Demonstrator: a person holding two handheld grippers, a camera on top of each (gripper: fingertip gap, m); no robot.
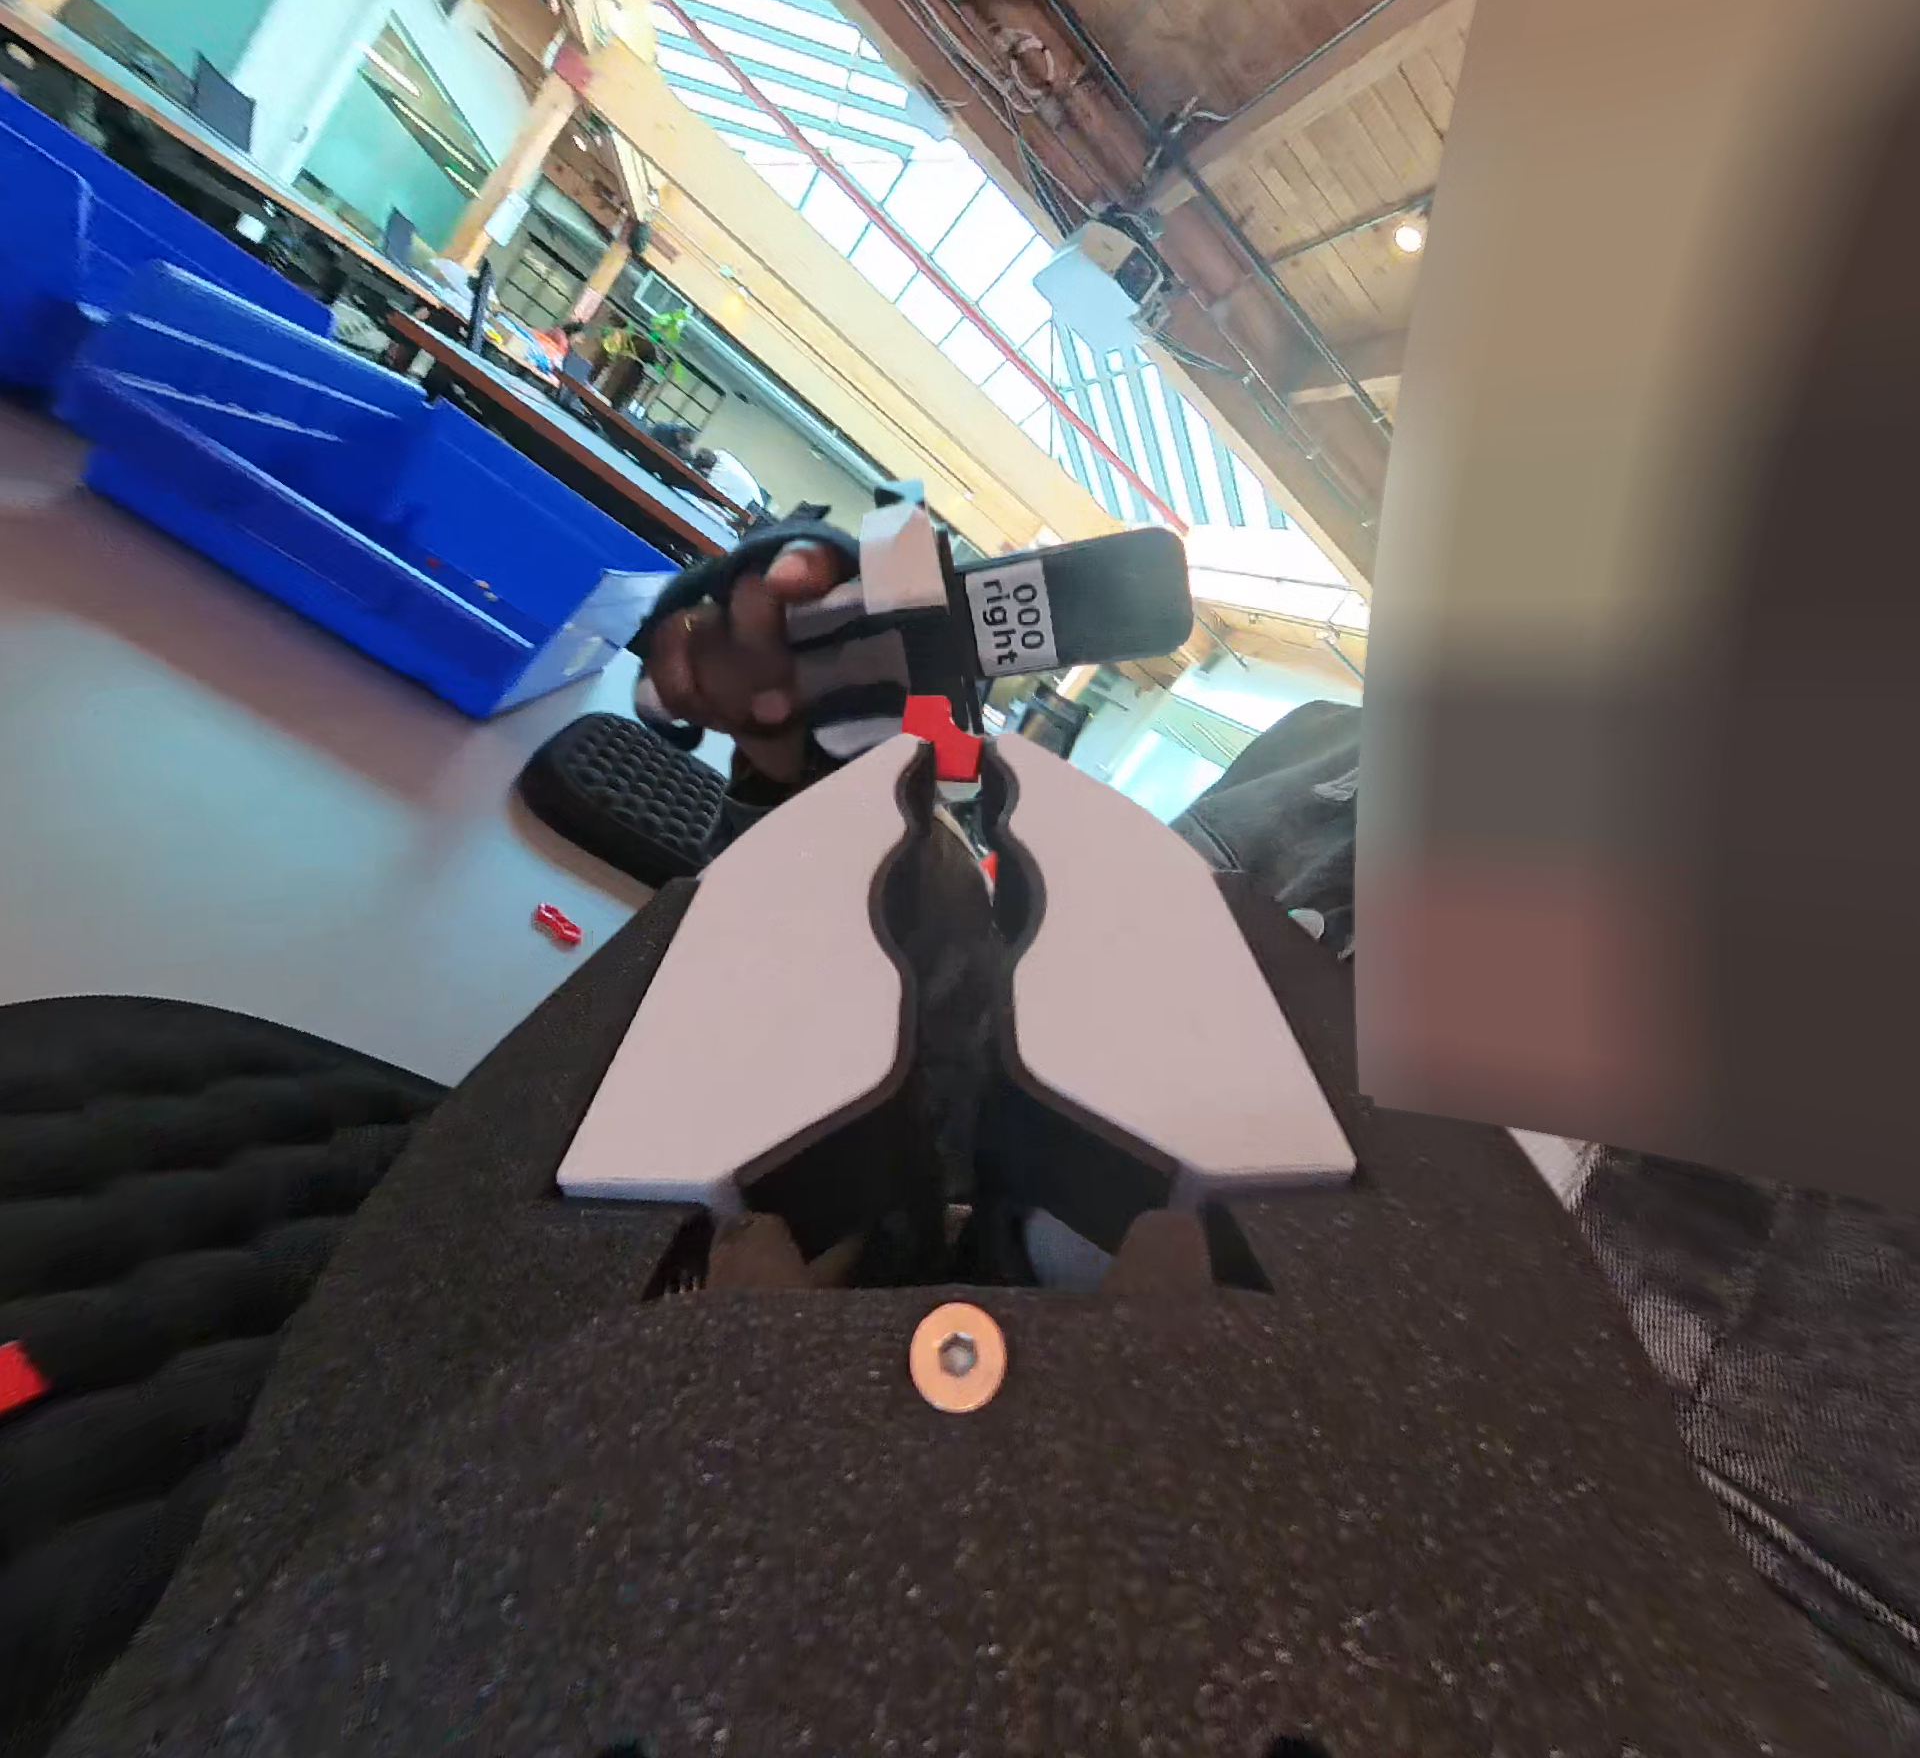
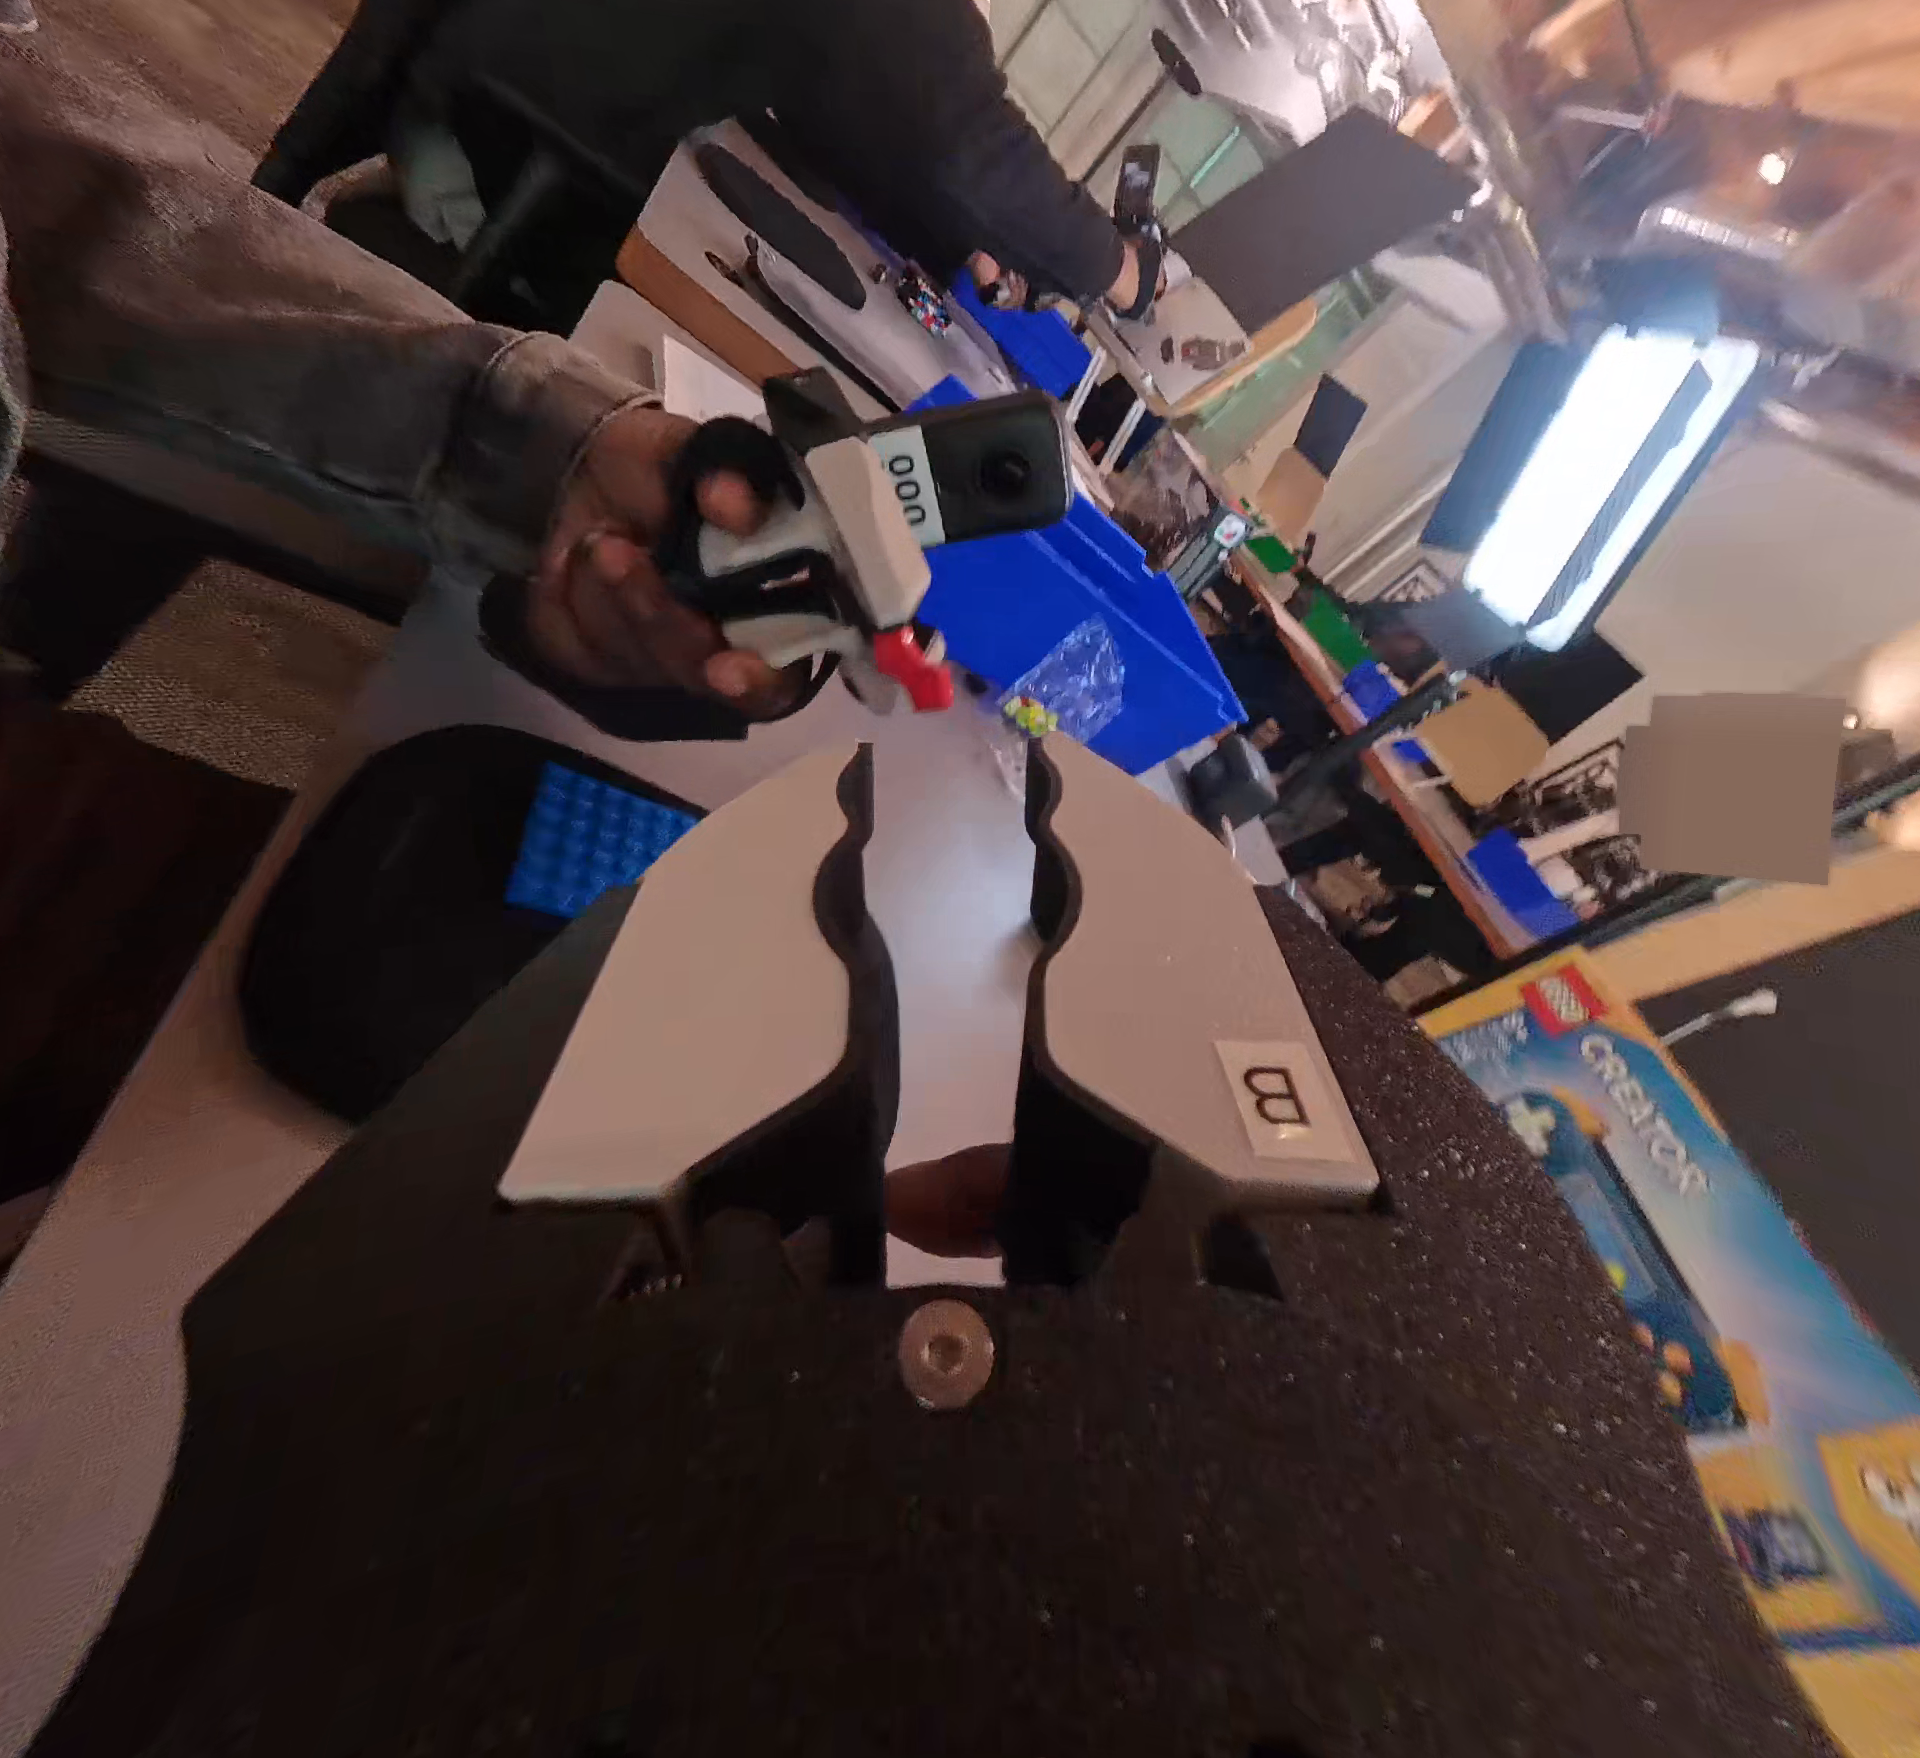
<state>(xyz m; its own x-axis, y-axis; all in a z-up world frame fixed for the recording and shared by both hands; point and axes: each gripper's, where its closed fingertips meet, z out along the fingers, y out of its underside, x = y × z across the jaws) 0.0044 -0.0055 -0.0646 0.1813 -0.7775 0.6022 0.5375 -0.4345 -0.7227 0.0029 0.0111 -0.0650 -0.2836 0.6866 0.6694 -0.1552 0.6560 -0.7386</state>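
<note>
My left gripper (image 1: 951, 758) is shut on a small red brick (image 1: 940, 740) and holds it up above the table. It also shows in the right wrist view (image 2: 888, 682), held by a hand in a grey sleeve, with the red brick (image 2: 920, 669) at its tips. My right gripper (image 2: 951, 758) is open and empty, its white fingers (image 2: 727, 981) a little below and in front of the red brick. The right gripper's camera housing (image 1: 1081, 596) and the hand holding it show just beyond my left fingertips.
Blue bins (image 1: 312, 482) stand on the white table (image 1: 260, 773). A loose red piece (image 1: 557, 924) lies near a black pad (image 1: 623, 799). A blue baseplate (image 2: 592, 841) lies on a black pad, with a clear bag of small pieces (image 2: 1075, 680) and a boxed toy set (image 2: 1662, 1293) nearby. A person in dark clothing (image 2: 727, 46) is behind.
</note>
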